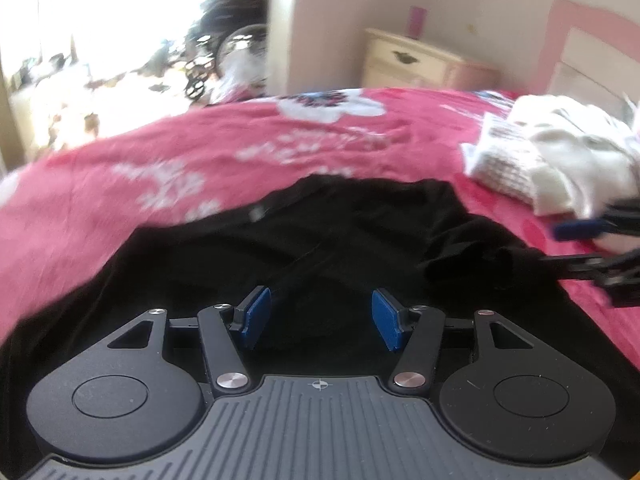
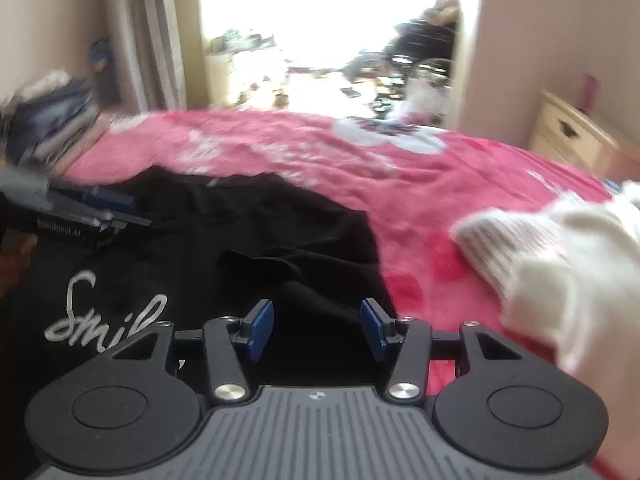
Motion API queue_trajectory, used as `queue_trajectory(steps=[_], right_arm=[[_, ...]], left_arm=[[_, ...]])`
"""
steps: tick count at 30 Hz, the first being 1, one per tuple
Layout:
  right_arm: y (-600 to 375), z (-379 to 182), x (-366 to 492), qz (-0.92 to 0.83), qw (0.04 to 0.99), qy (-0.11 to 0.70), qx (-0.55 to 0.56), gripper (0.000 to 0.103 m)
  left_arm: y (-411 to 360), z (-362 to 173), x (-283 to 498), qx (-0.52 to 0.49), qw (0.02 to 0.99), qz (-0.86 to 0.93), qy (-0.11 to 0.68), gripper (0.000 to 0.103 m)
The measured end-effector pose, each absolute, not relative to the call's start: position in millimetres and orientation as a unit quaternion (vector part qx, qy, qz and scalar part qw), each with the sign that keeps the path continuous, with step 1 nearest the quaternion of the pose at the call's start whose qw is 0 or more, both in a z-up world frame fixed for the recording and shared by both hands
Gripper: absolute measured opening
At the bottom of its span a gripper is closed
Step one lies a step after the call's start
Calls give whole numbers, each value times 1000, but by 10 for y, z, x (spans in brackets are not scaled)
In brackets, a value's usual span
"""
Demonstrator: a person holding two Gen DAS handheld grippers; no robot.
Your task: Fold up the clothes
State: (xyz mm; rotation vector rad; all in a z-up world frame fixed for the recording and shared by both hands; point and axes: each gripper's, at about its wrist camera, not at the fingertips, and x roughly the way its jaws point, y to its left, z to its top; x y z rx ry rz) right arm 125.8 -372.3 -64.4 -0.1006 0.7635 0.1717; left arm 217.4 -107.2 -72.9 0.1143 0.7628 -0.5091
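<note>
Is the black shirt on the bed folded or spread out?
Mostly spread: the black shirt lies flat across the pink bedspread, with only one rumpled flap turned over.

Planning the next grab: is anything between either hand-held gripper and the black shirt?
Nothing visible. The left hand-held gripper and right hand-held gripper both hang open right over the black shirt; the white clothes lie off to the side.

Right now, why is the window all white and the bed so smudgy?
Left wrist view: the window glares white from strong daylight, and the bedspread smears with motion blur. Right wrist view: same glare, white sweater blurred, while the tongs stay sharp.
</note>
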Motion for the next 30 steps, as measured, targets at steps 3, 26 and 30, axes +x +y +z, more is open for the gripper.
queue_trajectory(steps=[3,26,30], right_arm=[[-3640,-791,1490,100,914,386,-68,45],[-3354,-876,267,118,890,388,-210,12],[-3453,-661,329,86,914,373,-131,25]], left_arm=[[-1222,-714,2148,71,890,-265,365,56],[-1265,-784,1940,68,883,-298,357,56],[-1449,-820,1904,105,878,-317,343,56]])
